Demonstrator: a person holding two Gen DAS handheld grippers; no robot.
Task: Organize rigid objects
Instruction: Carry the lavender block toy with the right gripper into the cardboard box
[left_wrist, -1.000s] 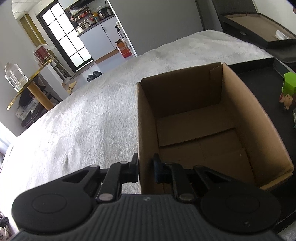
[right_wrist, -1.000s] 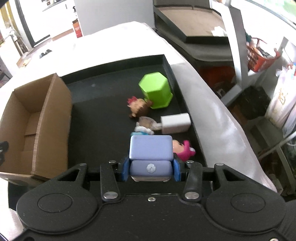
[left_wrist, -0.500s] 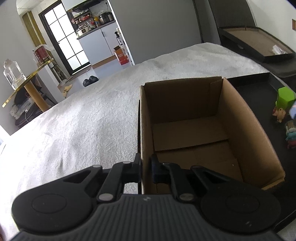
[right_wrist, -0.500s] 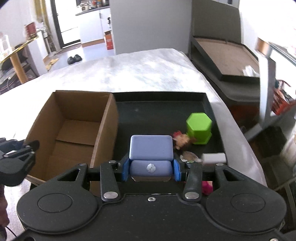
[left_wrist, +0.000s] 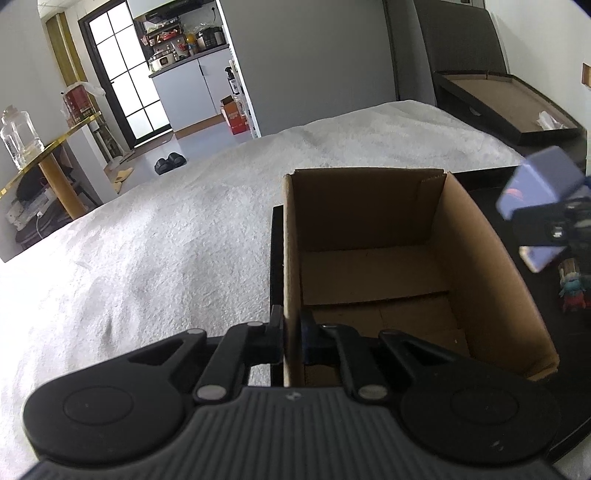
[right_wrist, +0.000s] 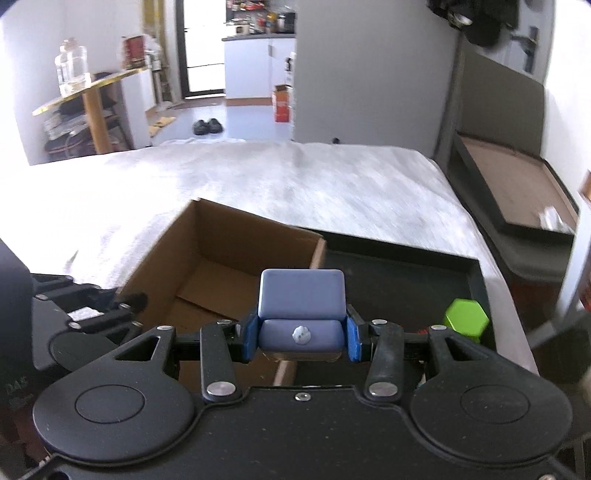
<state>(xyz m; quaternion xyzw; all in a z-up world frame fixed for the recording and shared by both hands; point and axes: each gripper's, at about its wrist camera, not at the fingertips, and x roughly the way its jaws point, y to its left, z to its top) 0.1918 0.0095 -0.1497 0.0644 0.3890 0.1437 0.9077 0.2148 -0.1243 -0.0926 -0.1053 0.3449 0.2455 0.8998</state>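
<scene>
An open cardboard box (left_wrist: 476, 258) stands on a black tray (right_wrist: 406, 277) on a white cloth. My left gripper (left_wrist: 291, 336) is shut on the box's near left wall (left_wrist: 290, 258). My right gripper (right_wrist: 301, 338) is shut on a lavender-blue block (right_wrist: 301, 295) and holds it above the box's right wall (right_wrist: 317, 251). The block also shows in the left wrist view (left_wrist: 539, 184), high at the right of the box. The box (right_wrist: 207, 273) looks empty inside.
A green hexagonal block (right_wrist: 465, 319) sits on the tray at the right. A small figurine (left_wrist: 572, 288) stands on the tray beside the box. A dark tray with a brown base (right_wrist: 517, 192) lies far right. The white cloth (left_wrist: 166, 240) spreads to the left.
My right gripper has carried the blue block left and up, from over the tray toys to above the box's right wall. My left gripper keeps hold of the box wall.
</scene>
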